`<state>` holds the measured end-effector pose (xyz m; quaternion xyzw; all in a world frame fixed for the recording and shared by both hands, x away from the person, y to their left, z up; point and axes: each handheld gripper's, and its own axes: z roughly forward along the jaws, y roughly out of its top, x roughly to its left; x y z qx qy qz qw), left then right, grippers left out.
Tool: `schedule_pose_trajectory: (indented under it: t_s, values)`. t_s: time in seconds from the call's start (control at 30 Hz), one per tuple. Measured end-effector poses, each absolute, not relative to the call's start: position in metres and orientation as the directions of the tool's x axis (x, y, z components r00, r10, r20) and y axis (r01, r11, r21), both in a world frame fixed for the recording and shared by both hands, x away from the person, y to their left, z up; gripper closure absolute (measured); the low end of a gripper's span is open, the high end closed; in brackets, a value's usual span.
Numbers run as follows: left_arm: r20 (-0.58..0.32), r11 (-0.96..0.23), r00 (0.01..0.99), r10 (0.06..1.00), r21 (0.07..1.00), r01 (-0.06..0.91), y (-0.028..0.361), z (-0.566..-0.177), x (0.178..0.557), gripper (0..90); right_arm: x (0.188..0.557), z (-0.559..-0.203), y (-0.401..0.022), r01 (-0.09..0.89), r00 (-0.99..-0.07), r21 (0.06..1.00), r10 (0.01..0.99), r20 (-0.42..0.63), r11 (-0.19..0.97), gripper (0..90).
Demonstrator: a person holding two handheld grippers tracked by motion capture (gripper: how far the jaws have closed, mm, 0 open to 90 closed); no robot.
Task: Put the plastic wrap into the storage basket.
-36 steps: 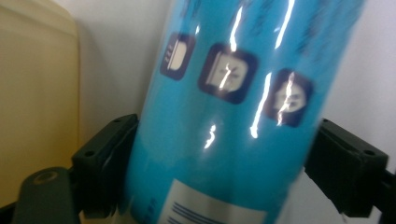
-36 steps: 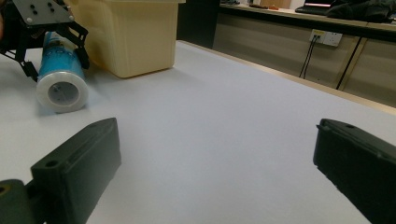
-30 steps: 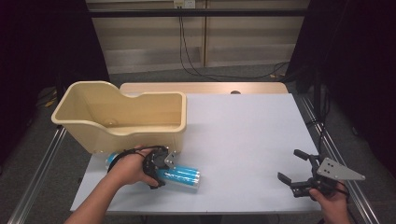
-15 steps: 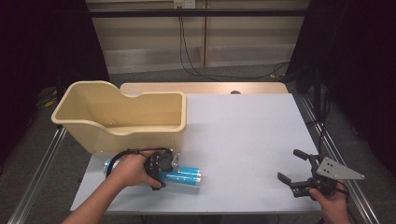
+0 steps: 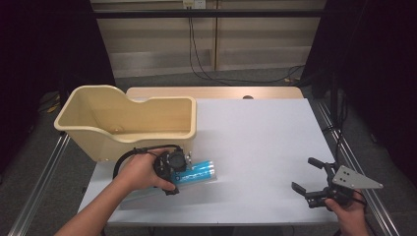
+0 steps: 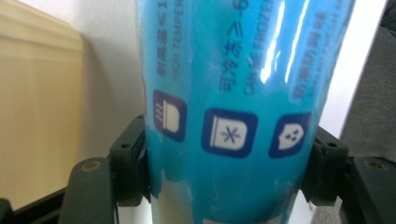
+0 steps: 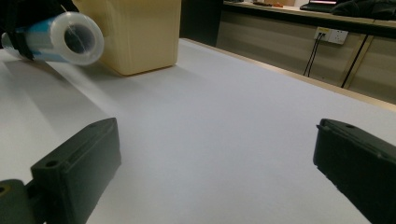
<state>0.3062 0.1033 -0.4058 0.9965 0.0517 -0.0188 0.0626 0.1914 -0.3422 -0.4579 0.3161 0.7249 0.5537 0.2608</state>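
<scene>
Right hand-held gripper (image 5: 312, 189) at the near right corner of the white surface (image 5: 265, 137): jaws spread wide, nothing between them, bare surface under and ahead of them in the right gripper view. Grey three-cornered plate on top, hand wrapped round the body.

Left hand-held gripper (image 5: 183, 167) near the front left of the surface, just in front of the tub. Its jaws have just been closing and now clamp the blue cylindrical roll in clear plastic wrap (image 5: 196, 173), one pad on each side of the roll in the left gripper view (image 6: 229, 116). White print and three dark blue square icons on the wrap. Grip sits toward the roll's left end; the rest sticks out to the right, roughly parallel to the front edge. From the right gripper view the roll's free end (image 7: 74, 39) is a translucent white ring with a dark hollow core, and it looks lifted clear of the surface, shadow underneath.

Behind it: beige plastic tub with one raised end (image 5: 128, 120), open top, standing on the far left part of the surface, overhanging the left edge. Inside I see bare walls and floor, no contents in the visible part; the near wall hides the front strip of the floor. Roll is outside the tub, just beside its front wall, not touching as far as I can tell.
</scene>
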Motion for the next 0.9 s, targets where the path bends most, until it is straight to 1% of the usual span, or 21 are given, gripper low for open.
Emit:
schedule_pose_trajectory:
  t_s: [0.03, 0.07, 0.17, 0.27, 0.33, 0.37, 0.47, 0.5, 0.6, 0.63, 0.73, 0.77, 0.8, 0.83, 0.9]
  values:
    - [-0.059, -0.983, 0.993, 0.103, 0.149, 0.110, 0.103, -0.418, 0.309, 32.0, 0.191, -0.458, -0.342, 0.168, -0.663, 0.968, 0.748, -0.028, 0.186, 0.6]
    - [-0.059, -0.983, 0.993, 0.103, 0.149, 0.110, 0.103, -0.418, 0.309, 32.0, 0.191, -0.458, -0.342, 0.168, -0.663, 0.968, 0.748, -0.028, 0.186, 0.6]
    - [-0.090, -0.983, 0.990, 0.112, 0.137, 0.124, 0.100, -0.440, 0.313, 32.0, 0.190, -0.458, -0.343, 0.166, -0.664, 0.968, 0.747, -0.032, 0.190, 0.6]
    - [-0.095, -0.984, 0.990, 0.108, 0.132, 0.120, 0.099, -0.442, 0.314, 31.9, 0.190, -0.458, -0.345, 0.166, -0.660, 0.969, 0.751, -0.030, 0.185, 0.6]
    - [-0.104, -0.979, 0.987, 0.123, 0.148, 0.137, 0.103, -0.442, 0.315, 31.9, 0.190, -0.459, -0.346, 0.169, -0.658, 0.969, 0.752, -0.028, 0.183, 0.6]
    - [-0.108, -0.980, 0.988, 0.109, 0.156, 0.125, 0.105, -0.443, 0.316, 31.7, 0.190, -0.459, -0.347, 0.172, -0.657, 0.968, 0.753, -0.025, 0.182, 0.6]
    - [-0.109, -0.976, 0.987, 0.114, 0.172, 0.132, 0.109, -0.442, 0.314, 31.5, 0.190, -0.459, -0.347, 0.168, -0.658, 0.968, 0.752, -0.029, 0.185, 0.6]
    - [-0.099, -0.977, 0.991, 0.089, 0.184, 0.106, 0.111, -0.442, 0.314, 31.3, 0.189, -0.459, -0.346, 0.168, -0.660, 0.968, 0.751, -0.029, 0.186, 0.6]
    - [-0.096, -0.978, 0.992, 0.083, 0.183, 0.099, 0.115, -0.441, 0.313, 29.8, 0.189, -0.459, -0.346, 0.167, -0.660, 0.968, 0.751, -0.032, 0.188, 0.6]
    - [-0.111, -0.979, 0.990, 0.089, 0.173, 0.107, 0.125, -0.440, 0.313, 29.0, 0.189, -0.459, -0.345, 0.168, -0.660, 0.967, 0.751, -0.032, 0.189, 0.6]
    - [-0.113, -0.975, 0.987, 0.116, 0.179, 0.135, 0.134, -0.442, 0.307, 27.4, 0.189, -0.459, -0.345, 0.168, -0.662, 0.968, 0.749, -0.031, 0.189, 0.6]
    - [-0.104, -0.978, 0.991, 0.079, 0.183, 0.097, 0.135, -0.443, 0.309, 28.4, 0.190, -0.458, -0.344, 0.166, -0.663, 0.968, 0.748, -0.033, 0.190, 0.6]
    - [-0.099, -0.971, 0.989, 0.114, 0.200, 0.132, 0.136, -0.445, 0.305, 28.6, 0.190, -0.458, -0.344, 0.167, -0.662, 0.968, 0.749, -0.032, 0.189, 0.6]
    - [-0.077, -0.979, 0.994, 0.072, 0.187, 0.085, 0.135, -0.446, 0.307, 30.9, 0.191, -0.458, -0.343, 0.167, -0.663, 0.967, 0.748, -0.034, 0.192, 0.6]
    - [-0.073, -0.978, 0.995, 0.072, 0.190, 0.085, 0.134, -0.446, 0.307, 31.1, 0.191, -0.459, -0.342, 0.169, -0.666, 0.967, 0.746, -0.032, 0.193, 0.6]
